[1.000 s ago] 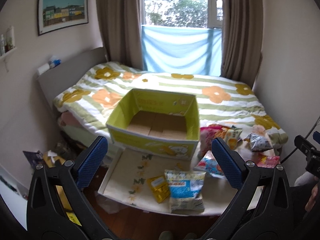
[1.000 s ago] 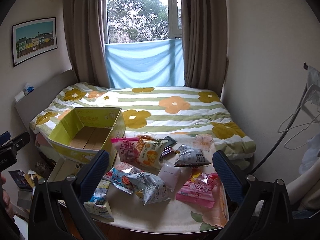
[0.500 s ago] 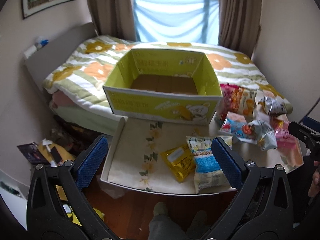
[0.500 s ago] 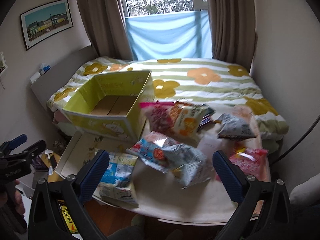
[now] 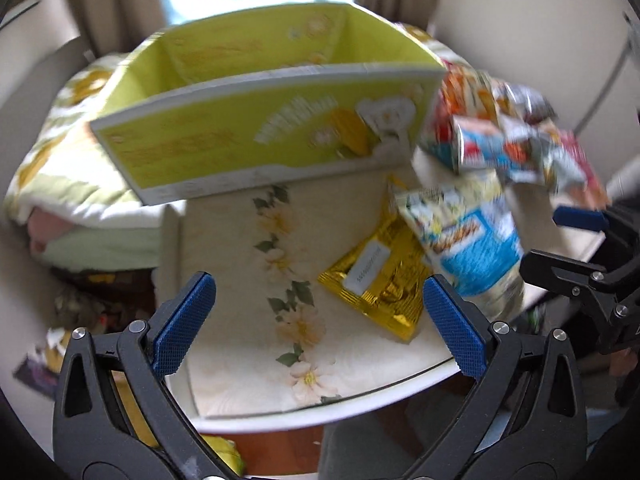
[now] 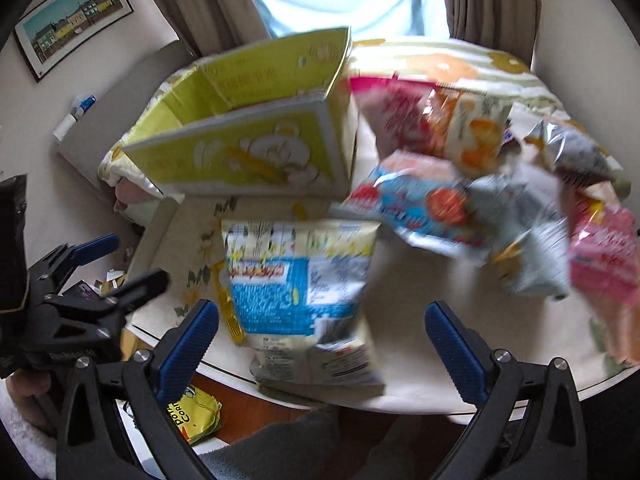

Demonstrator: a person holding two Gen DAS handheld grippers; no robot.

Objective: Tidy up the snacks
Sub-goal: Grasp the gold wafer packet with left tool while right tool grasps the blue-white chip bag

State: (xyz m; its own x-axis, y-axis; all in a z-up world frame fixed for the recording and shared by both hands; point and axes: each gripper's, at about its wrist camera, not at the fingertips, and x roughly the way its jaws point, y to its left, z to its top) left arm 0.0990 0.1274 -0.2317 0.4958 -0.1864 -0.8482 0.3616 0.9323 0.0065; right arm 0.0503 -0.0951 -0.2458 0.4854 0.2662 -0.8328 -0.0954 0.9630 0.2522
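The bed (image 6: 460,64) with its flowered quilt is lying behind everything, and the table (image 5: 240,320) with a floral top is standing in front of it. At the table's back edge the yellow-green box (image 5: 260,136) is sitting open and, as far as its inside shows, empty. To its right a heap of snack bags (image 6: 480,184) is lying crowded together, some overlapping. Nearer the front edge the blue-and-white bag (image 6: 300,292) is lying flat, its lower end reaching past the table edge, with the gold packet (image 5: 380,280) touching it on the left and partly tucked under it.

The left hand-held gripper (image 5: 316,320) is hanging with its jaws spread wide and grasping nothing, above the bare table just left of the gold packet. The right hand-held gripper (image 6: 320,344) is likewise spread and carrying nothing, its blue pads (image 6: 188,344) framing the blue-and-white bag.

Judging from this, the first pick-up is only beginning. The main risk is the blue-and-white bag: it is overhanging the edge, so a nudge from a descending finger could be sending it to the floor (image 6: 256,412), where a yellow packet (image 6: 196,416) is already lying. Both views are blurring, so a hurried closing could be pinching loose film only, or catching the gold packet as well.
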